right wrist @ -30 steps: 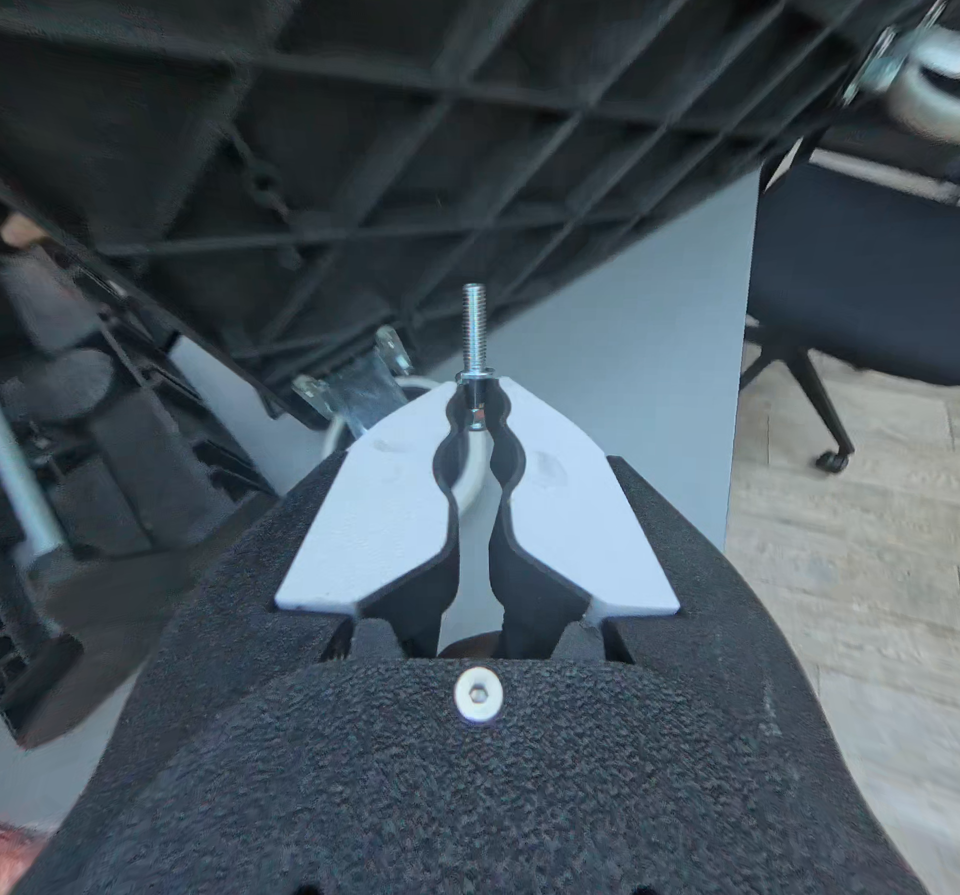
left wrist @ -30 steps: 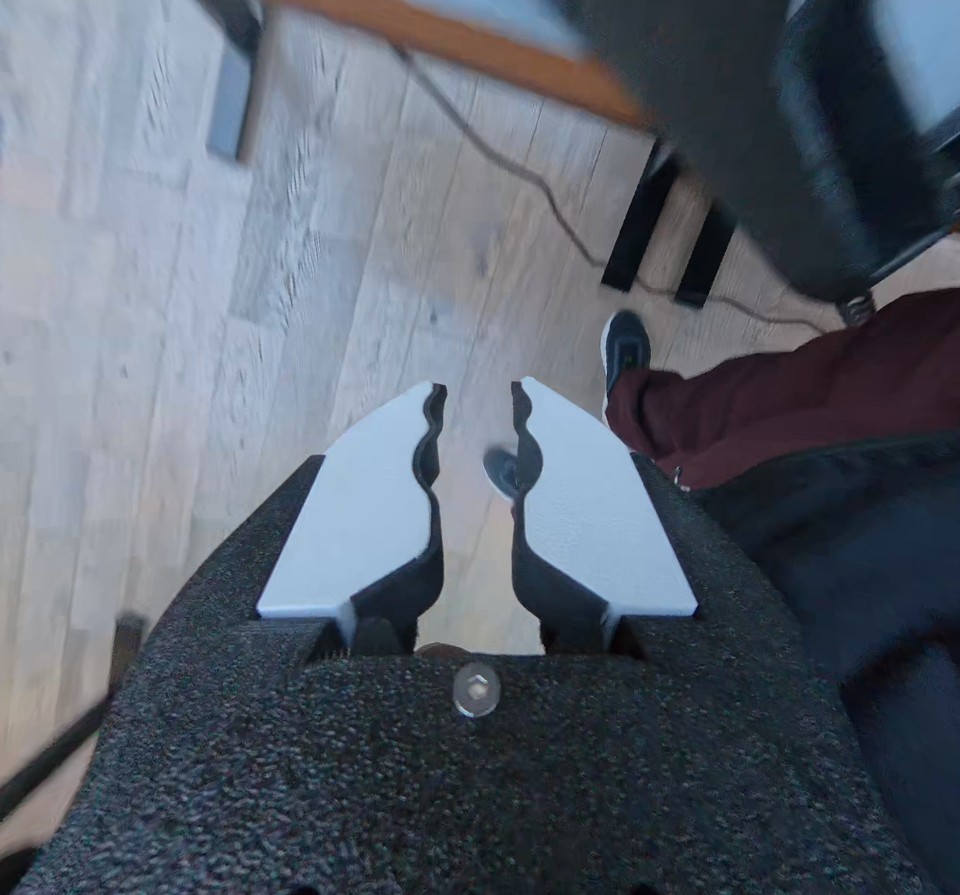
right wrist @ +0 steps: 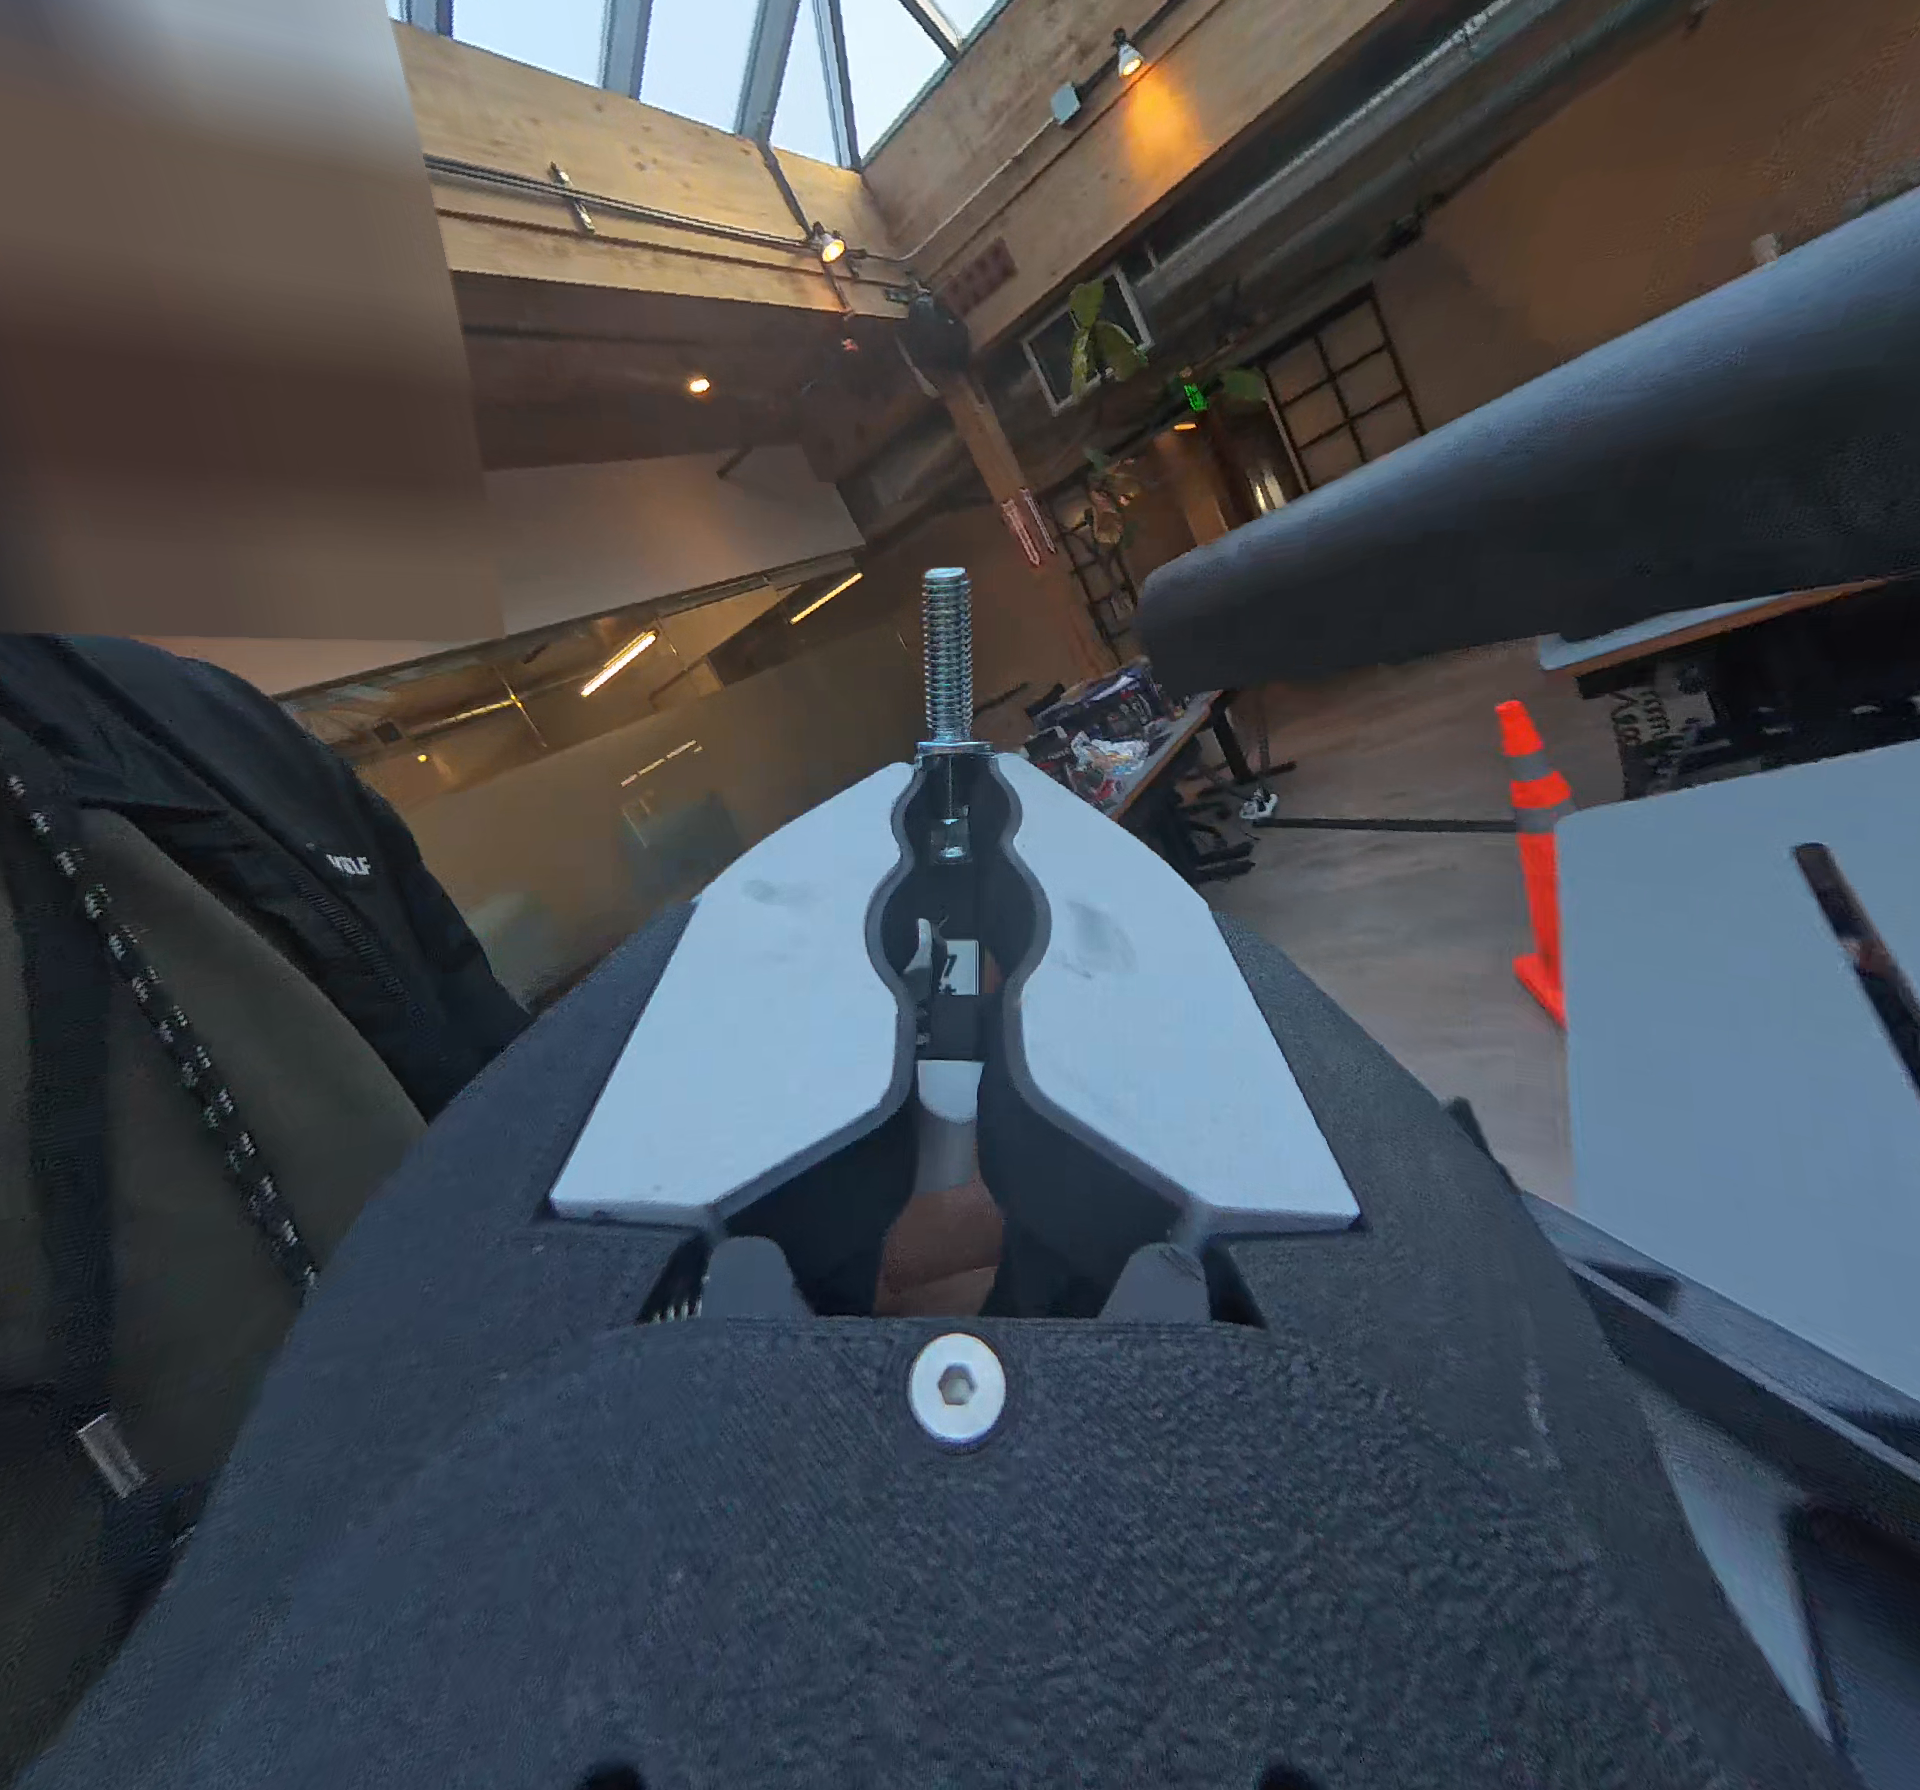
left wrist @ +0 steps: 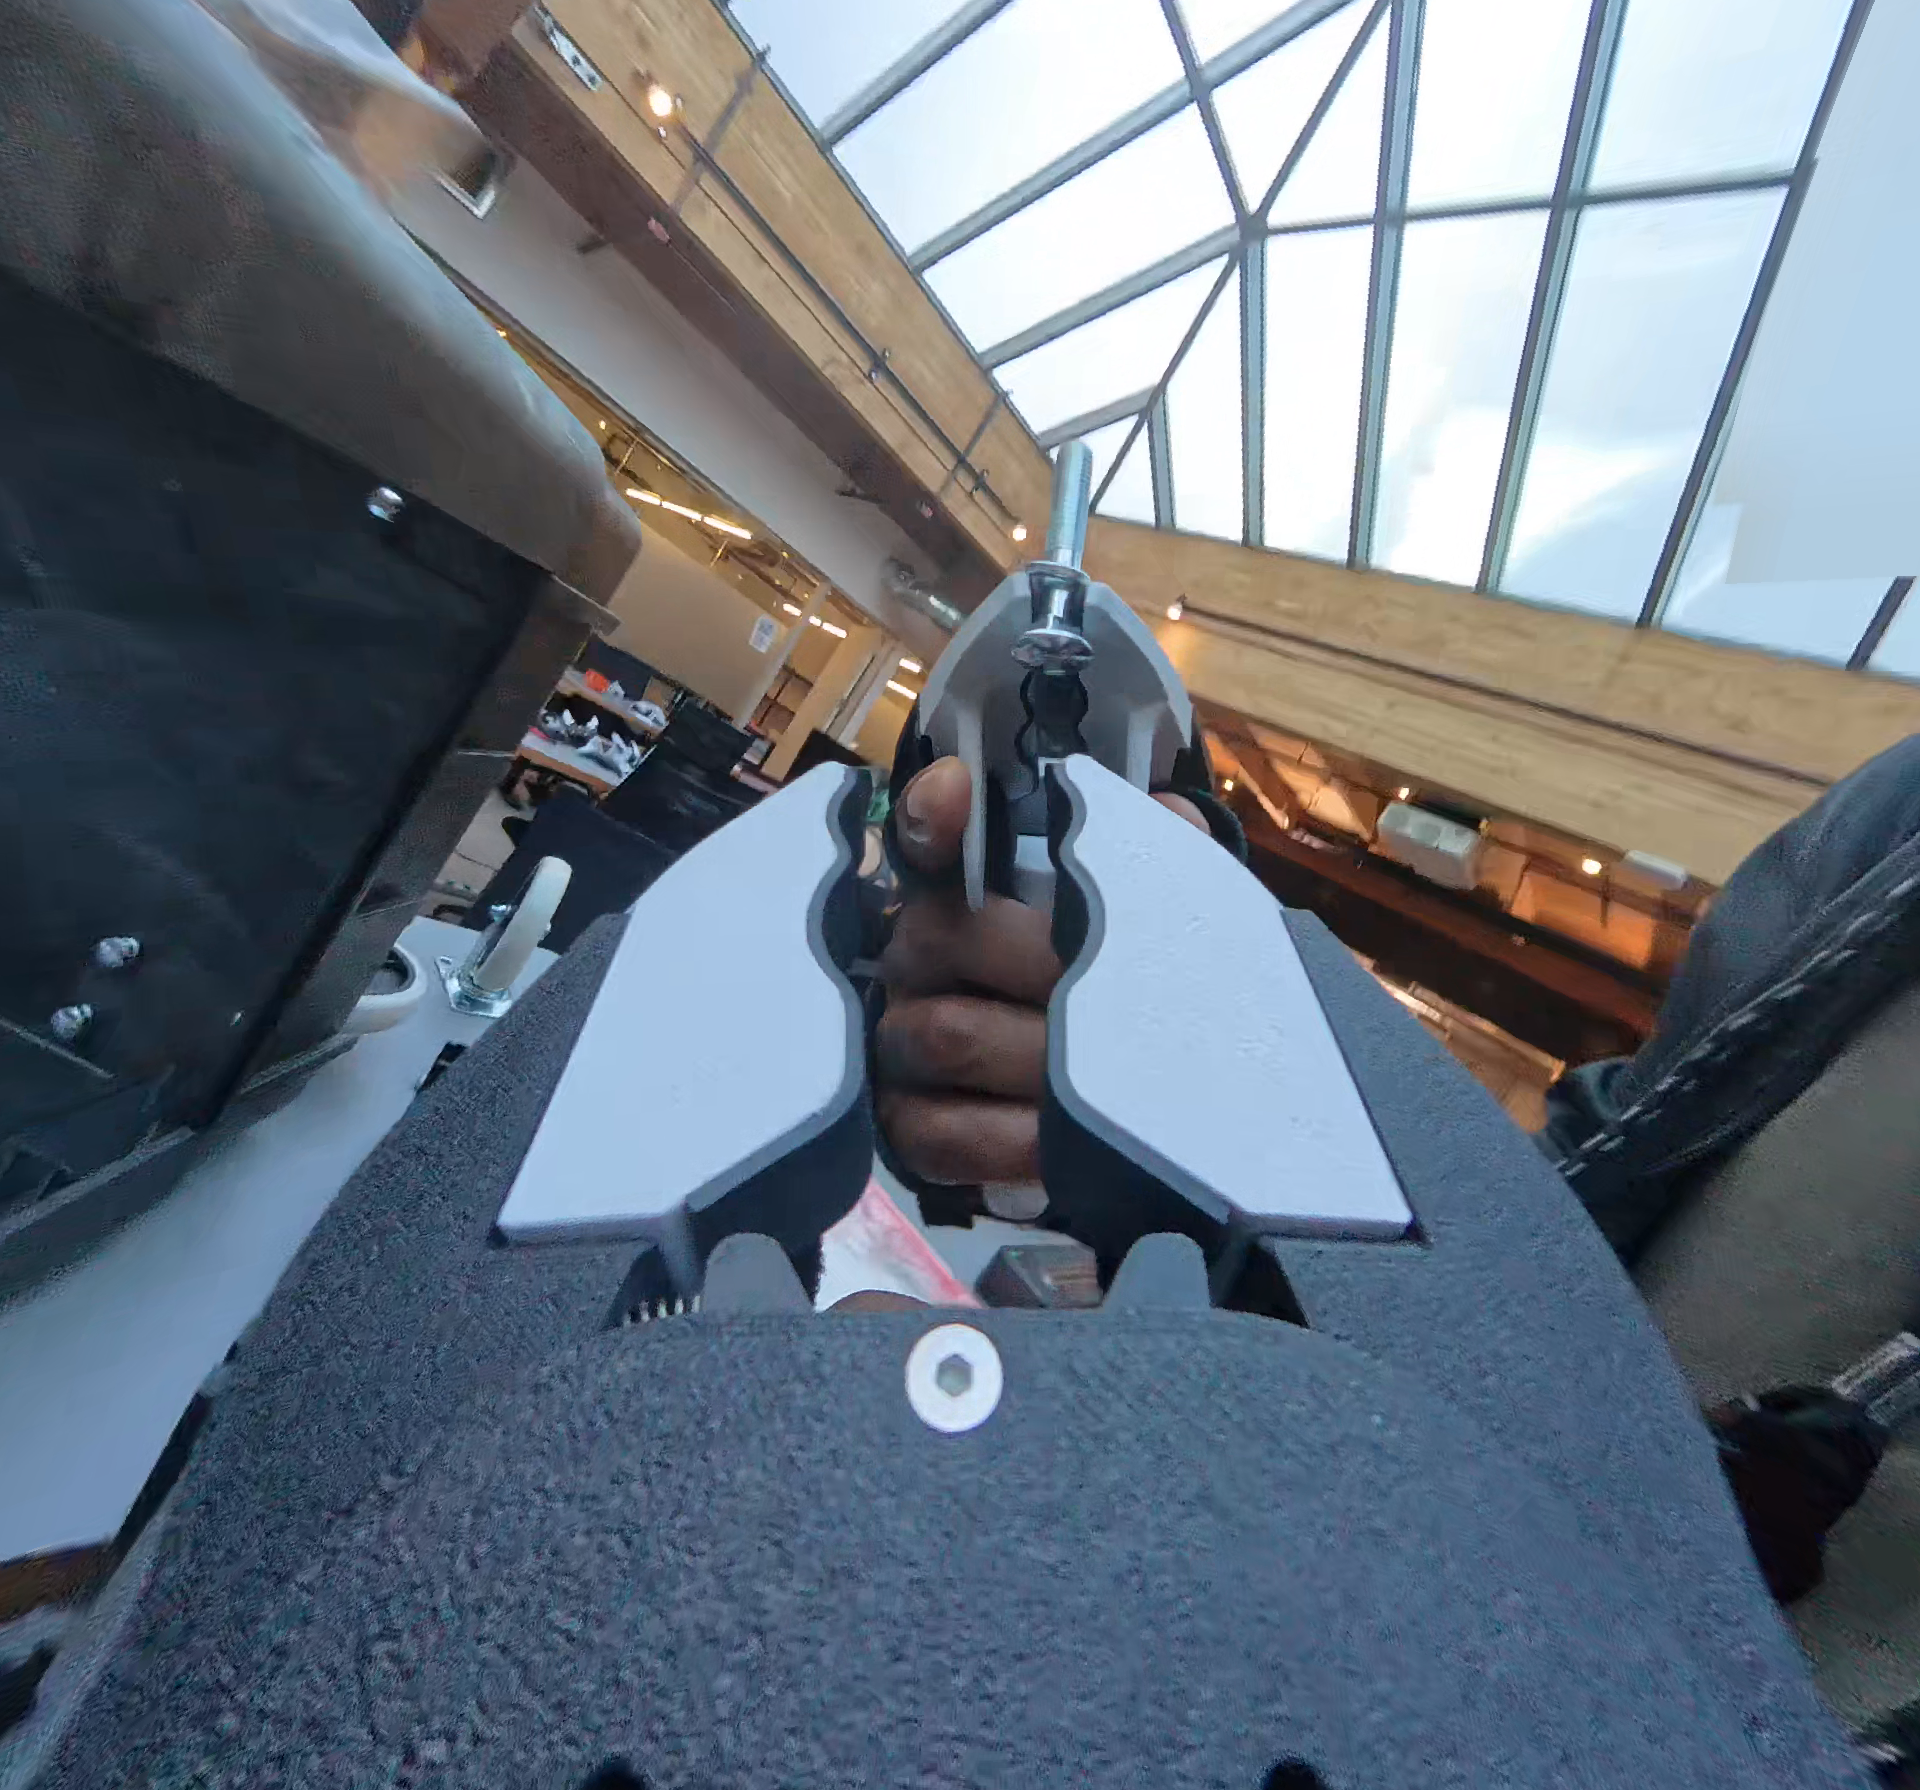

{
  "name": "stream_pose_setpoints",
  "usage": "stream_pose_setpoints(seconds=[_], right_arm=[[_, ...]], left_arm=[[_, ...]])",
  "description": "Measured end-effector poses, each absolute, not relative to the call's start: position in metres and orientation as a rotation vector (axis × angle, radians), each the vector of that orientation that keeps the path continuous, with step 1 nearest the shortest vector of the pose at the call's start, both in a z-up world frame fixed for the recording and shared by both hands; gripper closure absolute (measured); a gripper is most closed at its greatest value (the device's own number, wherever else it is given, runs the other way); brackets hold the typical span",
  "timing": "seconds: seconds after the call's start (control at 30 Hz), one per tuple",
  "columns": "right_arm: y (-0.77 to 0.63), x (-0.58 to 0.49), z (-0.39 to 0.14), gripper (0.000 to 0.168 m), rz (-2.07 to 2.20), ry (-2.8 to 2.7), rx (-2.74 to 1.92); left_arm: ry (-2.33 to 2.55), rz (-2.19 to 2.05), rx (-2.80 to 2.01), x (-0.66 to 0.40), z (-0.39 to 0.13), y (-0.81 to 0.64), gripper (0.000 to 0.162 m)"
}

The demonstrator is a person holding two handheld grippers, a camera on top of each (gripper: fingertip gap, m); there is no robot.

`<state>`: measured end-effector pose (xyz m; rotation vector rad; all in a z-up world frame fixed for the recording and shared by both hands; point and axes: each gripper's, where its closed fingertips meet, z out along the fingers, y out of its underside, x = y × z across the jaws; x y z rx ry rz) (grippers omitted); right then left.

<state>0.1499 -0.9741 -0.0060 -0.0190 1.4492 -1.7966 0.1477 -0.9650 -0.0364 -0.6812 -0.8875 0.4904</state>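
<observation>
Both grippers point up toward the skylight (left wrist: 1455,130). My left gripper (left wrist: 961,790) is spread apart, empty, just behind my right gripper (right wrist: 951,784), which is clenched on a bolt (right wrist: 947,649) at its tips, threads up. Judged: steel, stiff, light, slippery; best pinched below the washer. A caster wheel (left wrist: 520,930) lies on the white table (left wrist: 156,1325). No containers seen.

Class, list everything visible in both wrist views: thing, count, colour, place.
bolt: one, silver, upright in right tongs' tips
caster wheel: one, white, left, on pale surface
traffic cone: one, orange, right, on floor
skylight: grey-framed glass overhead
timber beams: brown, under skylight
jacket: black and olive, left
hand: one, gripping right tongs' handle
left tongs: white, open, empty
right tongs: white, shut on bolt
</observation>
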Motion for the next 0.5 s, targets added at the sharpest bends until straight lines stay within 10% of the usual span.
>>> stream_pose_setpoints(seconds=[0.5], right_arm=[[-1.198, 0.449, 0.014, 0.158, -1.794, 1.276, -0.341]], left_arm=[[-0.856, -0.045, -0.011, 0.448, -0.016, -1.185, 0.133]])
